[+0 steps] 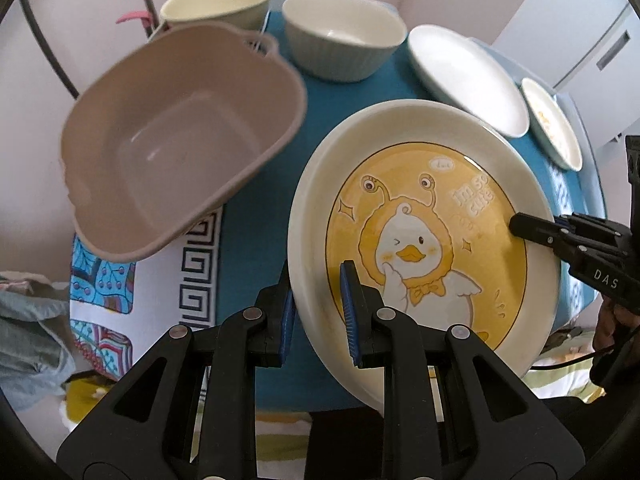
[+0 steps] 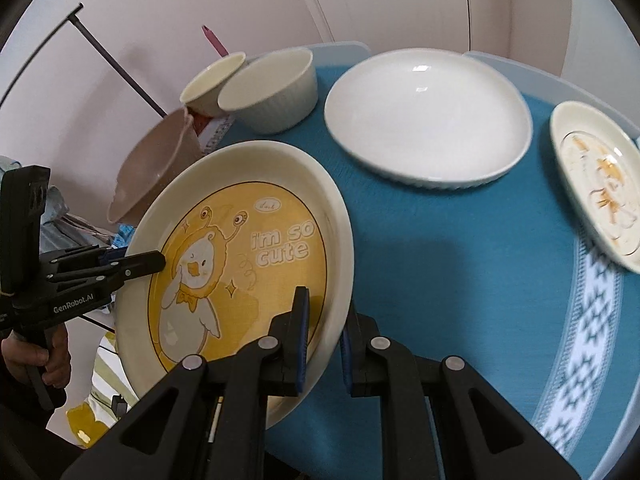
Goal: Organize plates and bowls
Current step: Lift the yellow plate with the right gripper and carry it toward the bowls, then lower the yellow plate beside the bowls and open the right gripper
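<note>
A cream plate with a yellow duck picture (image 1: pixel 424 240) (image 2: pixel 240 280) is held tilted above the blue tablecloth. My left gripper (image 1: pixel 318 312) is shut on its left rim; it also shows in the right wrist view (image 2: pixel 148 262). My right gripper (image 2: pixel 324 340) is shut on the opposite rim and shows in the left wrist view (image 1: pixel 520 224). On the cloth stand a ribbed grey-white bowl (image 1: pixel 344 36) (image 2: pixel 272 92), a cream bowl (image 1: pixel 218 4) (image 2: pixel 212 80), a white plate (image 1: pixel 468 76) (image 2: pixel 428 120) and a small printed plate (image 1: pixel 554 124) (image 2: pixel 596 184).
A pinkish-brown plastic basin (image 1: pixel 176 140) (image 2: pixel 156 168) sits at the table's left edge, partly over it. A patterned cloth (image 1: pixel 132 280) hangs below it. The round table (image 2: pixel 460 280) has a blue cloth with a white woven border (image 2: pixel 588 320). A wall and door lie behind.
</note>
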{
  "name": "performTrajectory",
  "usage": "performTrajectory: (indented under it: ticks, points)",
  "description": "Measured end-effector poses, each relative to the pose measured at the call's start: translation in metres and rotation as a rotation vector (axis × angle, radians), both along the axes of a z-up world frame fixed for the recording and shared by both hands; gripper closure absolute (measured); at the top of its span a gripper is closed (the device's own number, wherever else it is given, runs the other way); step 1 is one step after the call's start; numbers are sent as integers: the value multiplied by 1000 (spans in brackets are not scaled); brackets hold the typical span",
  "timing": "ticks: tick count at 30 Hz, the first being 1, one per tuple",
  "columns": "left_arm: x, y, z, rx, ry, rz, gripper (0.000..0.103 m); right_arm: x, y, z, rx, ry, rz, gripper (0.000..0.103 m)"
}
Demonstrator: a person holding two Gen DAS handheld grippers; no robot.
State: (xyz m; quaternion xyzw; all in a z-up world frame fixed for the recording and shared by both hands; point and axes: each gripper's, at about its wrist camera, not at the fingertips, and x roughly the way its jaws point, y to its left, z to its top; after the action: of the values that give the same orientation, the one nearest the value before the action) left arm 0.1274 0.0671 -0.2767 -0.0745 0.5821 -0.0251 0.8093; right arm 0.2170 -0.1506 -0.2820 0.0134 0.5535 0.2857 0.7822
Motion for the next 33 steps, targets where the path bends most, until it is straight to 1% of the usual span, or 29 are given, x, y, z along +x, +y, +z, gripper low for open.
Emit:
performTrajectory:
  ticks: [5,8,12,17,18,22,23,25,26,27,28,29,30,32,33]
  points:
    - [8,9,-14,-4,-2,-7,85,0,10,-11,-7,4,-14,90]
    - [8,9,-12,7,-21,-15,85,-2,4,-11,2,-2,-23,90]
    - [8,7,-10,19,-41,-23,85,-5,-1,-14,7,13,-33,89]
    - [11,7,-14,29,-44,-14,85,-6,2,-14,-6,7,-42,88]
    - [12,5,-14,37,-44,-14,82,-6,2,-15,-6,8,-47,88]
    - [12,-4,-13,71,-45,-20,79,-8,2,-13,-16,4,-57,87]
    - [11,-3,-13,74,-46,-22,76,-9,3,-13,-23,1,-59,87]
    - [11,-7,-13,80,-46,-21,65,-9,5,-12,-32,-6,-54,87]
    - [10,-7,-13,85,-47,-16,51,-10,5,-12,-33,-11,-52,86]
    - [9,-8,-12,89,-52,-12,40,-10,6,-11,-31,-18,-48,83]
    - [7,-9,-10,90,-63,-7,37,-10,6,-10,-33,-25,-47,80]
    - [5,-9,-8,88,-72,-6,34,-10,6,-9,-33,-32,-47,72]
    - [4,-10,-8,87,-75,-7,33,-10,5,-8,-38,-42,-52,56]
    - [3,-13,-9,92,-68,-12,33,-11,1,-6,-37,-49,-66,36]
    - [2,-15,-8,92,-68,-15,33,-11,-1,-5,-30,-44,-73,36]
